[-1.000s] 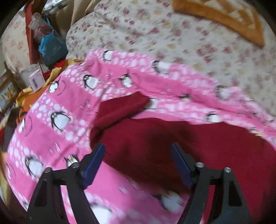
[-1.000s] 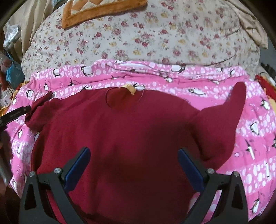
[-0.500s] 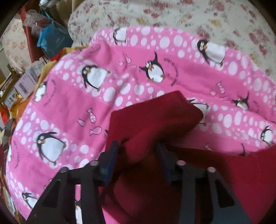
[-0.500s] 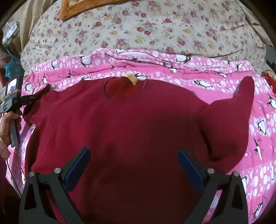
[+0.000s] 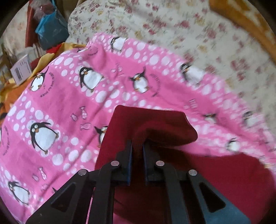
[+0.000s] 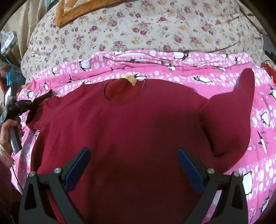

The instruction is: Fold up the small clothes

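A dark red shirt (image 6: 134, 124) lies flat, neck away from me, on a pink penguin blanket (image 6: 264, 155). A tan tag (image 6: 131, 79) sticks out at its collar. My left gripper (image 5: 137, 146) is shut on the shirt's left sleeve (image 5: 150, 124), with a fold of red cloth bunched between the pads. In the right wrist view that left gripper (image 6: 46, 98) pinches the sleeve at the shirt's left edge, held by a hand (image 6: 6, 132). My right gripper (image 6: 133, 155) hovers open over the shirt's lower middle, nothing between its fingers. The right sleeve (image 6: 241, 103) points up and away.
A floral quilt (image 6: 138, 29) rises behind the blanket, with an orange-brown cushion (image 6: 72, 12) on it. To the left are a blue bag (image 5: 50, 29), a white box with a barcode (image 5: 21, 69) and yellow-orange cloth (image 5: 43, 60).
My left gripper moved to the left sleeve and closed on it, lifting a fold of cloth. The right gripper stayed open and nearly still over the shirt.
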Action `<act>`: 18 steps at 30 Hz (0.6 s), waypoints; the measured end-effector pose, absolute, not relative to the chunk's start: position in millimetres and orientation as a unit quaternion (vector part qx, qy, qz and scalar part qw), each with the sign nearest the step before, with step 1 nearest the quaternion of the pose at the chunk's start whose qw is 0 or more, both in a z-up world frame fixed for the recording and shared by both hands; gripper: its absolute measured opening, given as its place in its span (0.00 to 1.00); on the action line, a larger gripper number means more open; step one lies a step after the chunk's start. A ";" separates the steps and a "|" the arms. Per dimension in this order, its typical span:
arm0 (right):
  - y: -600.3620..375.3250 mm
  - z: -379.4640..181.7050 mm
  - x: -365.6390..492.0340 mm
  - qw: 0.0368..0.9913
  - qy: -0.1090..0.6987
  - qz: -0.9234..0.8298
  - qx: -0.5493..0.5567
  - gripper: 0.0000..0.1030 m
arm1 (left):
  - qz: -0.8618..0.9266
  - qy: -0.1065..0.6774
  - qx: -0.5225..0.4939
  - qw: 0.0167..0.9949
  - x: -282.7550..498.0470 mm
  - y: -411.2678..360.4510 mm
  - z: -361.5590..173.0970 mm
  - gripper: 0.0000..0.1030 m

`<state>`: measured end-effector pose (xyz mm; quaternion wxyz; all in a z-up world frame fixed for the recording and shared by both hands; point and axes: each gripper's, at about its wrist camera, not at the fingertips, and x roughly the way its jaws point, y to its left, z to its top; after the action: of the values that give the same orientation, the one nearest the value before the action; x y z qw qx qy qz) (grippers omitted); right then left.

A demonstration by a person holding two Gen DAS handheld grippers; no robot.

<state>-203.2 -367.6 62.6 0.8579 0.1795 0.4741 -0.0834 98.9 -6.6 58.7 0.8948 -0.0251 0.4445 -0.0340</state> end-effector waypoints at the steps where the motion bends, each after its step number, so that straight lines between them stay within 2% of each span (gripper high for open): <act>1: -367.5 64.2 -204.4 0.859 0.472 -0.083 0.180 0.99 | -0.045 0.443 -0.034 0.895 93.3 -6.3 64.9 0.00; 9: -372.2 75.9 -216.3 0.864 0.459 -0.087 0.191 0.99 | -0.140 0.423 -0.044 0.894 34.2 -53.9 113.3 0.00; 18: -386.5 94.1 -235.3 0.871 0.440 -0.101 0.194 0.99 | -0.222 0.424 -0.018 0.878 -25.5 -142.2 129.2 0.00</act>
<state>-235.3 -386.5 94.1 0.8710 0.1944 0.4399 -0.1006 -25.5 -142.2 129.2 0.8778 -0.0184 0.4242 -0.2220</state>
